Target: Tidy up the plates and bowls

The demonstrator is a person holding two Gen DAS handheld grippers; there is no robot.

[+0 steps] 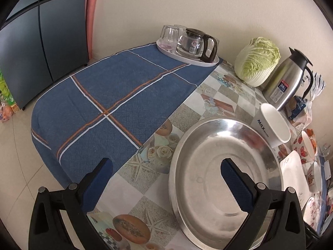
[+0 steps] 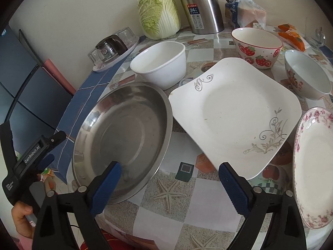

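A round steel plate (image 2: pixel 124 137) lies at the table's near left, with a square white plate (image 2: pixel 235 114) bearing grey scrollwork to its right. Behind them stand a plain white bowl (image 2: pixel 160 62), a strawberry bowl (image 2: pixel 257 45) and a floral bowl (image 2: pixel 306 75). A pink-flowered plate (image 2: pixel 314 166) lies at the right edge. My right gripper (image 2: pixel 169 169) is open above the gap between the steel plate and the square plate, holding nothing. My left gripper (image 1: pixel 166 166) is open too, its right finger over the steel plate (image 1: pixel 224 177) and its left over the blue cloth (image 1: pixel 108 95). The white bowl (image 1: pixel 272 125) sits beyond.
A cabbage (image 2: pixel 159 12), a steel thermos jug (image 2: pixel 199 6) and bagged bread (image 2: pixel 247 10) line the wall. A tray (image 1: pixel 187 57) with a glass pot and tumblers sits on the blue cloth. A dark fridge (image 1: pixel 41 41) stands left. A hand (image 2: pixel 20 212) holds the left tool.
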